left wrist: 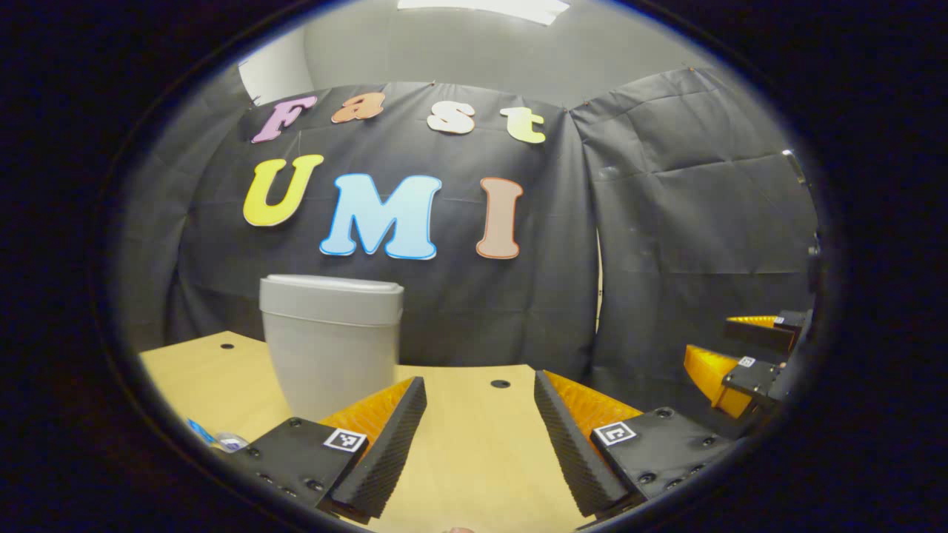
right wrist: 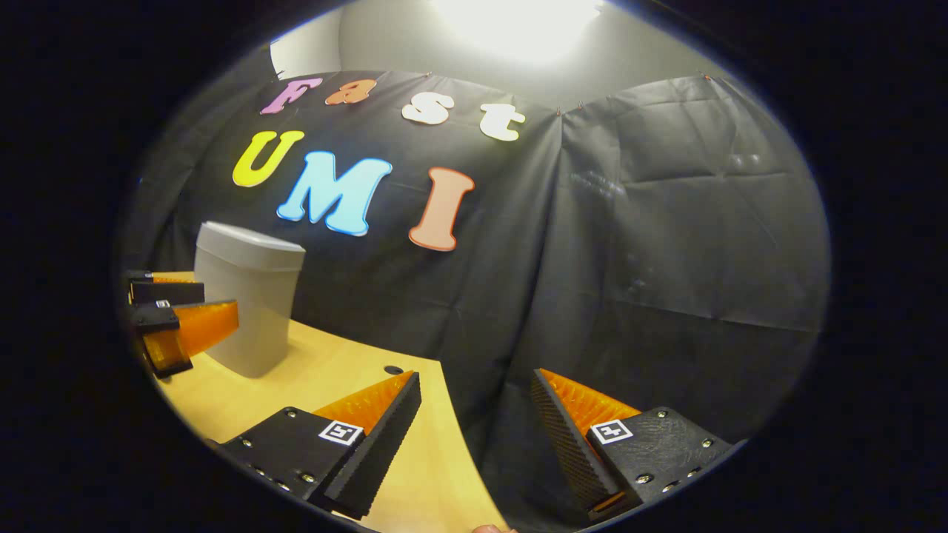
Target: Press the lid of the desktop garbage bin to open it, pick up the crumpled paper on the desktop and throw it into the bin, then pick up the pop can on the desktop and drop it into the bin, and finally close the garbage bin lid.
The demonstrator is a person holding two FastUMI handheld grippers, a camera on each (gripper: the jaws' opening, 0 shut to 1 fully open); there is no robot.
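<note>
Progress: the lid (left wrist: 331,287) of the pale grey plastic desktop bin (left wrist: 329,348) sits shut, so by my reading nothing is done; pressing it open, both throw-ins and closing remain.
Left tongs (left wrist: 480,392): spread wide, holding nothing, bin just ahead on their left.
Right tongs (right wrist: 475,387): spread wide, holding nothing, over the desk's edge, bin (right wrist: 248,300) well off.
Can: something blue and silver (left wrist: 215,438) at the left rim; too cropped to name.
Surface: light wooden desk (left wrist: 474,451) with small dark holes.
Room: black cloth walls, bright ceiling light.
</note>
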